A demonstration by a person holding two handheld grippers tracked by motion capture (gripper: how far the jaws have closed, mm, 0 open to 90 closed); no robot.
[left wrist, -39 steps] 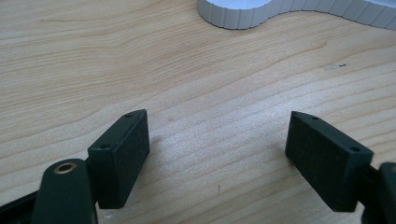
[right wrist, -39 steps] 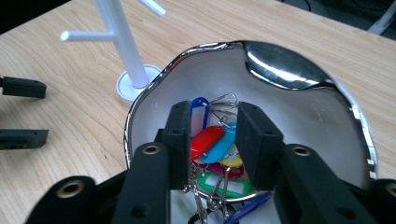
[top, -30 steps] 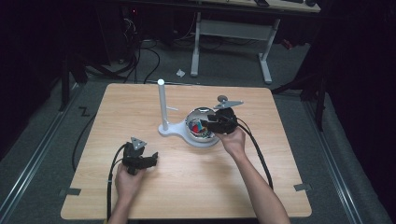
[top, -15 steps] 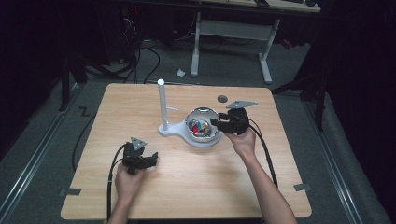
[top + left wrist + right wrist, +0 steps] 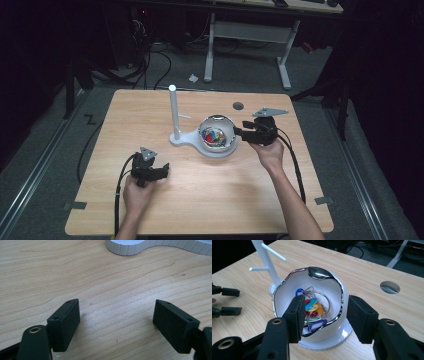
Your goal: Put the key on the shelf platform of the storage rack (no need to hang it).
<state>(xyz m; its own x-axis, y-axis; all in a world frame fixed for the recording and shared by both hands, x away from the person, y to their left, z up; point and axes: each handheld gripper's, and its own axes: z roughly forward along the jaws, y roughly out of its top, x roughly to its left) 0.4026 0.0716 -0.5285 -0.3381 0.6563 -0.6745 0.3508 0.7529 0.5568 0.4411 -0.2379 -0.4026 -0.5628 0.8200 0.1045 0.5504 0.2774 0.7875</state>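
Bowl of keys on table, both grippers spread

High view: white chrome-rimmed bowl (image 5: 216, 136) of coloured key tags sits mid wooden table (image 5: 200, 200), right gripper (image 5: 239, 131) beside it. Left gripper view: left gripper (image 5: 116, 320) fingers spread over bare wood. Right gripper view: fingers (image 5: 295, 315) spread, straddling bowl rim.

A white desk frame (image 5: 250, 35) stands behind the wooden table (image 5: 200, 200).

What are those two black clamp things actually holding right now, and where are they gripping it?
Nothing is held. The left hand-held gripper is open over bare table. The right hand-held gripper is open, its jaws straddling the near rim of the white bowl of key tags, not clamped.
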